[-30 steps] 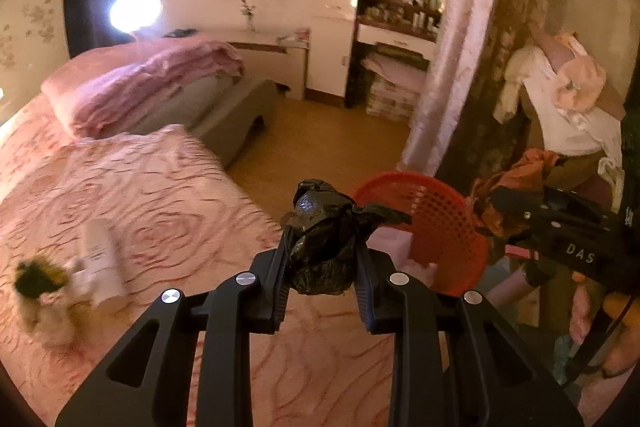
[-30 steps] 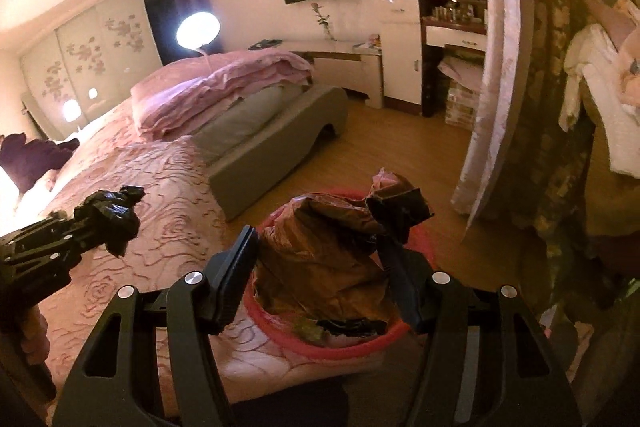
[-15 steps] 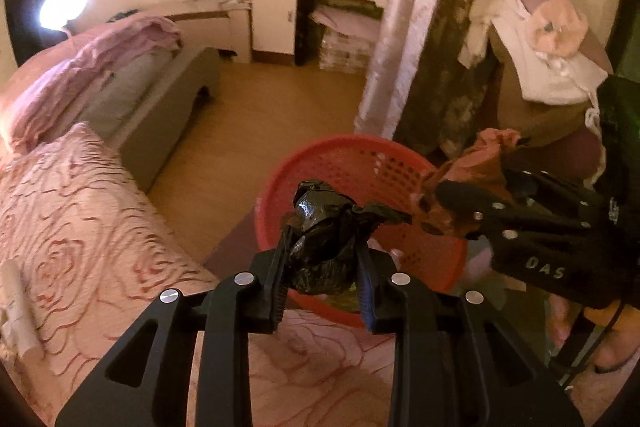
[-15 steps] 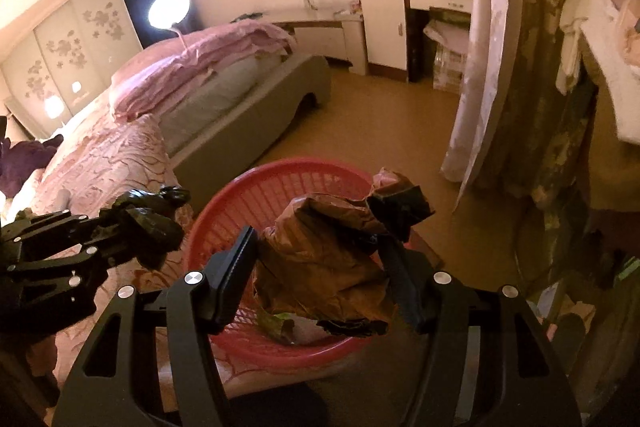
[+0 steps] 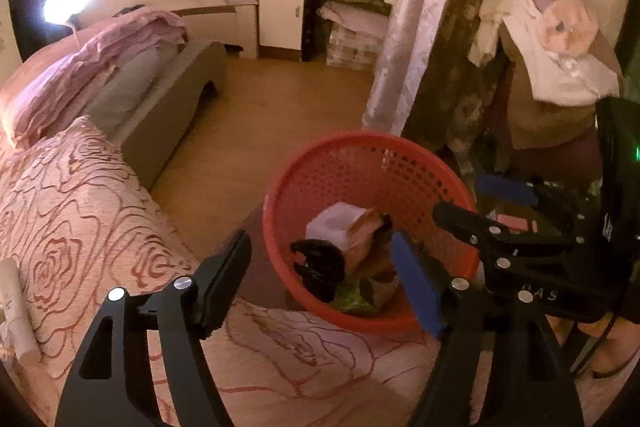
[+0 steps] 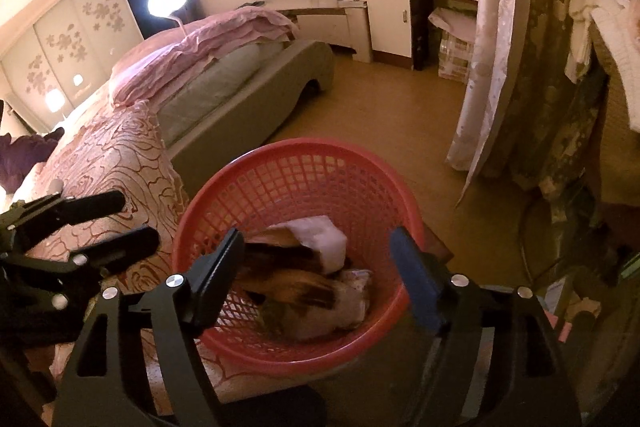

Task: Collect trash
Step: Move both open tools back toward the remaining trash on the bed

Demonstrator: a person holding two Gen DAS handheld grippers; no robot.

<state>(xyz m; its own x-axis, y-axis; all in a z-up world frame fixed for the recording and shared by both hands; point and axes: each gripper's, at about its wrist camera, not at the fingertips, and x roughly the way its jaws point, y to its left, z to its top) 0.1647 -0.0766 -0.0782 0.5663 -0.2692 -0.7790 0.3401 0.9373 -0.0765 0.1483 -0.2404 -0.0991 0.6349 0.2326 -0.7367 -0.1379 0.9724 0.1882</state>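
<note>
Lying in the red mesh basket [image 5: 372,163] are a black crumpled bag [image 5: 320,267], a brown crumpled wrapper [image 6: 296,287], a white block [image 5: 334,223] and some green scrap [image 5: 354,301], all heaped against the near wall. Both grippers hang just above its rim, the left gripper [image 5: 320,267] and the right gripper [image 6: 316,259] each with jaws that have just been opening, now spread wide with nothing between them. The basket stands on the wooden floor [image 5: 280,115] against the rose-patterned bed [image 5: 72,211].
</note>
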